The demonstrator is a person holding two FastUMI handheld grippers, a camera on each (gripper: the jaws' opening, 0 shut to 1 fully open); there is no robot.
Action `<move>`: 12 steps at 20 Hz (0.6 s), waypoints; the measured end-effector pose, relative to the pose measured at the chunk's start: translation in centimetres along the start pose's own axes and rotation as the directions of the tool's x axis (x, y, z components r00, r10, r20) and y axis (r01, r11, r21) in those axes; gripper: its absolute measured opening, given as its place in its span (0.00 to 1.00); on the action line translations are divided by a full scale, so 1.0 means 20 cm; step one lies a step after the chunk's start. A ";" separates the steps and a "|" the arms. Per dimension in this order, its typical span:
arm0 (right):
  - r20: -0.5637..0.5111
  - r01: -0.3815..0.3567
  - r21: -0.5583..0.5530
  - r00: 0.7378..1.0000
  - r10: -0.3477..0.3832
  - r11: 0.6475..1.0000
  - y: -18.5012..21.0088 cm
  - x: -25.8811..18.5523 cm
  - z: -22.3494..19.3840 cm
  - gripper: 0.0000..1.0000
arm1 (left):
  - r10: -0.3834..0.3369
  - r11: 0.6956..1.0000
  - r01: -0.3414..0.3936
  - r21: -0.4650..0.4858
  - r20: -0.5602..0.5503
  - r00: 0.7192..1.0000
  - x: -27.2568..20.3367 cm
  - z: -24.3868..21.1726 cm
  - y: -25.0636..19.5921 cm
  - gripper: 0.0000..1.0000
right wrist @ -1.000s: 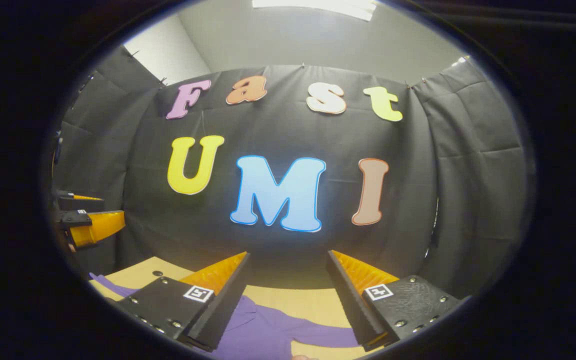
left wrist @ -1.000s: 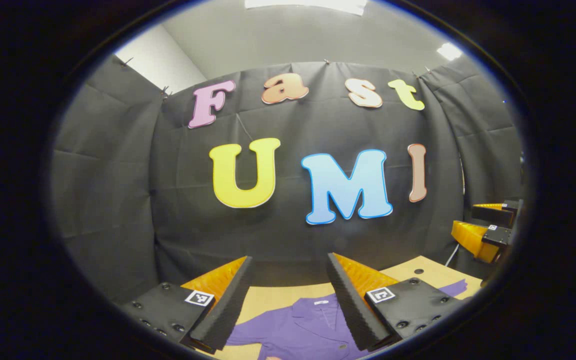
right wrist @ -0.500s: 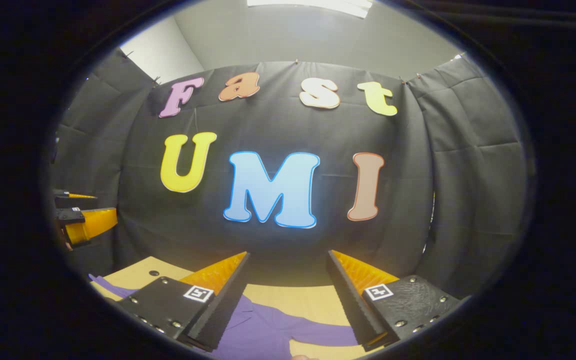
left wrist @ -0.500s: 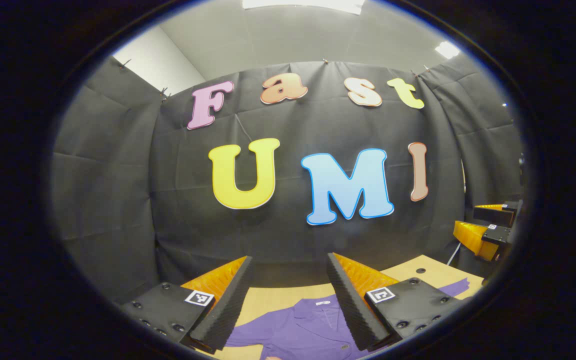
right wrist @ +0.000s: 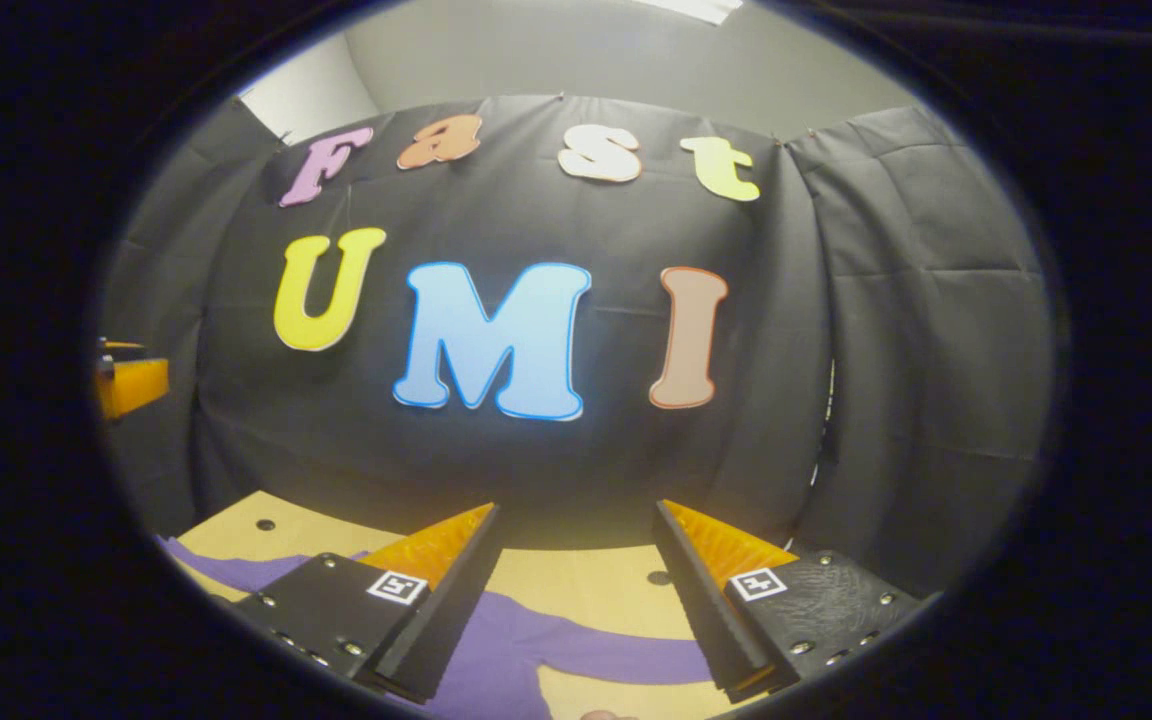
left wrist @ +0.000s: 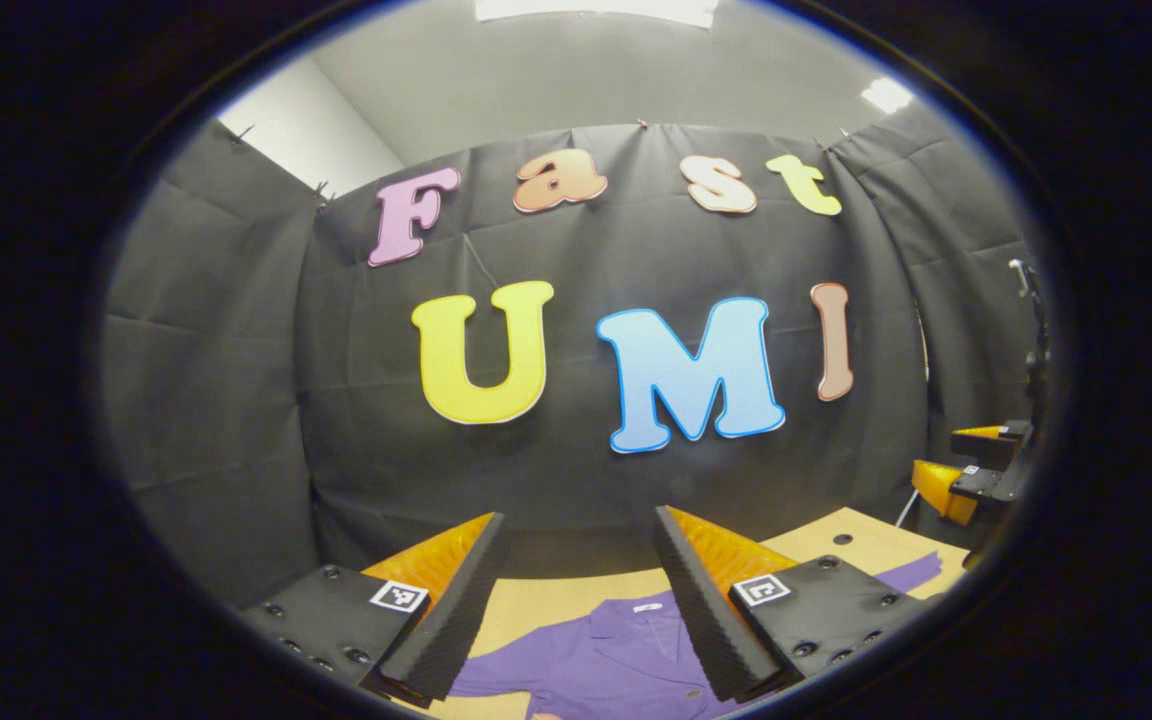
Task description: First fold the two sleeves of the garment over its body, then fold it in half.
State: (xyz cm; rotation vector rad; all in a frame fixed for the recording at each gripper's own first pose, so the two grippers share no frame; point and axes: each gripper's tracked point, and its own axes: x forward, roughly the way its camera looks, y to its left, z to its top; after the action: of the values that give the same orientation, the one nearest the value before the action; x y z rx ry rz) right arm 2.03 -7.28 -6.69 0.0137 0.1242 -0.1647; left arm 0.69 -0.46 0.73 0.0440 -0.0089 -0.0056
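A purple collared shirt (left wrist: 606, 655) lies flat and unfolded on a light wooden tabletop (left wrist: 546, 595), its collar toward the far edge beneath the black cloth wall (left wrist: 236, 400). In the left gripper view, the left gripper (left wrist: 576, 540) hovers above the shirt's body with fingers spread wide, holding nothing. In the right gripper view, the right gripper (right wrist: 576, 530) hangs equally wide apart (also empty) above one outstretched sleeve (right wrist: 616, 660), which reaches toward the tabletop's side edge.

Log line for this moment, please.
stage: before first sleeve fold | garment: flat on table, sleeves spread | left gripper: open, above collar | right gripper: open, above sleeve
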 end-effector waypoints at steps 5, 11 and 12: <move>-0.099 0.129 -0.007 0.987 -0.129 0.992 -0.29 0.08 -0.27 0.94 | 0.005 1.000 -0.005 0.003 -0.005 1.000 0.00 -0.01 0.00 0.98; -0.221 0.251 -0.024 0.943 -0.250 0.968 -0.62 0.14 -0.62 0.95 | 0.033 0.999 -0.033 -0.001 -0.025 0.999 0.01 -0.04 0.04 0.98; -0.243 0.268 -0.020 0.933 -0.264 0.963 -0.67 0.15 -0.69 0.95 | 0.041 0.999 -0.041 -0.002 -0.027 0.999 0.01 -0.05 0.04 0.98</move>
State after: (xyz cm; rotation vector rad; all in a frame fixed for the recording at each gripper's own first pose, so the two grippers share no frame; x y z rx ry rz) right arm 1.08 -20.59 -20.78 0.0304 0.3722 -0.4360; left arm 0.85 0.48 -0.19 0.0411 0.0168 0.0357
